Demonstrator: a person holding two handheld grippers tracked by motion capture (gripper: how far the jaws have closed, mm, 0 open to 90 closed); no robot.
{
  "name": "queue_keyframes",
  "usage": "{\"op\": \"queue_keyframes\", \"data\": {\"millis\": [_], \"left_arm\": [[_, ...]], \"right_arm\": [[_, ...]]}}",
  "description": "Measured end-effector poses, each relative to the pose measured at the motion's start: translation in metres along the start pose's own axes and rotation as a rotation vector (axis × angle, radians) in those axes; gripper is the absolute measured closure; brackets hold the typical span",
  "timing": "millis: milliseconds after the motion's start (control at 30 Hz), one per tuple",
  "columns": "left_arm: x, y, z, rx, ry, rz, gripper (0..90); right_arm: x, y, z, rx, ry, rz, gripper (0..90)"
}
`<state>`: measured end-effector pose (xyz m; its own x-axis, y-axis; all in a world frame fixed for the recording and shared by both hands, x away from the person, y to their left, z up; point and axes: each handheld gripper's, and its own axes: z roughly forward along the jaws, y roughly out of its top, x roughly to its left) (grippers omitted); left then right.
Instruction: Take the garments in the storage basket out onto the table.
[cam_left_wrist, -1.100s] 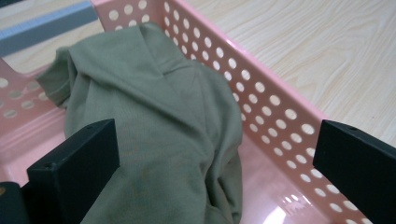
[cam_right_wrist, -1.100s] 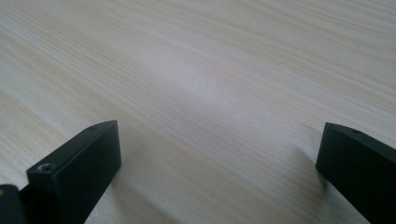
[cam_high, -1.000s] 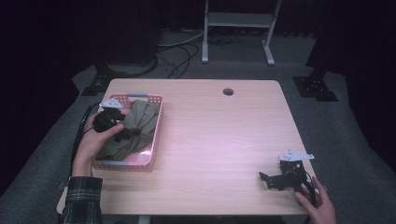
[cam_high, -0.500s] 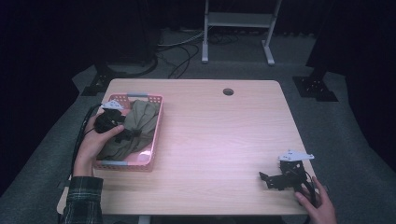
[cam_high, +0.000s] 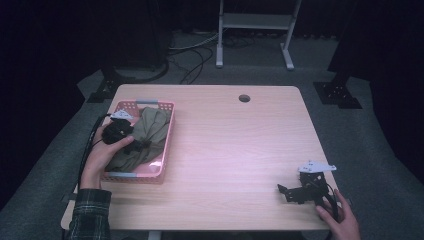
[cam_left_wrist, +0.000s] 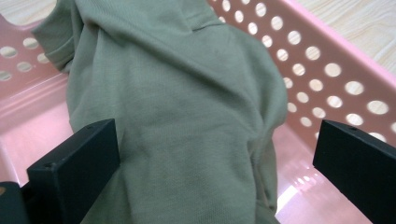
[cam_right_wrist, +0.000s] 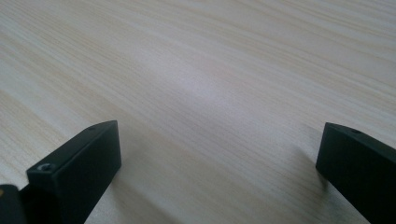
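Left gripper (cam_high: 134, 145), jaws spread over the green cloth (cam_left_wrist: 187, 116) in the pink basket (cam_high: 165, 150), should sink deeper, gathering a thick fold before pinching; right gripper (cam_high: 290, 192) rests on the surface (cam_high: 235, 150), jaws spread.

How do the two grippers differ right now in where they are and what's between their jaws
The left gripper is over the pink basket, jaws wide astride the green cloth lying in it; the right gripper sits near the table's front right corner with bare wood between its jaws. Both are open, each held in one hand.
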<state>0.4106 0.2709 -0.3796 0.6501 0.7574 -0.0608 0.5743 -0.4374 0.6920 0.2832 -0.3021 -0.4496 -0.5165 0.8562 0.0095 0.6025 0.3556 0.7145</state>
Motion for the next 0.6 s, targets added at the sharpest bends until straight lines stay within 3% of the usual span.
{"op": "queue_keyframes", "data": {"millis": [600], "left_arm": [[0.003,-0.006,0.012,0.035,0.011,-0.001,0.0]], "right_arm": [[0.000,0.000,0.000,0.000,0.000,0.000,0.0]]}}
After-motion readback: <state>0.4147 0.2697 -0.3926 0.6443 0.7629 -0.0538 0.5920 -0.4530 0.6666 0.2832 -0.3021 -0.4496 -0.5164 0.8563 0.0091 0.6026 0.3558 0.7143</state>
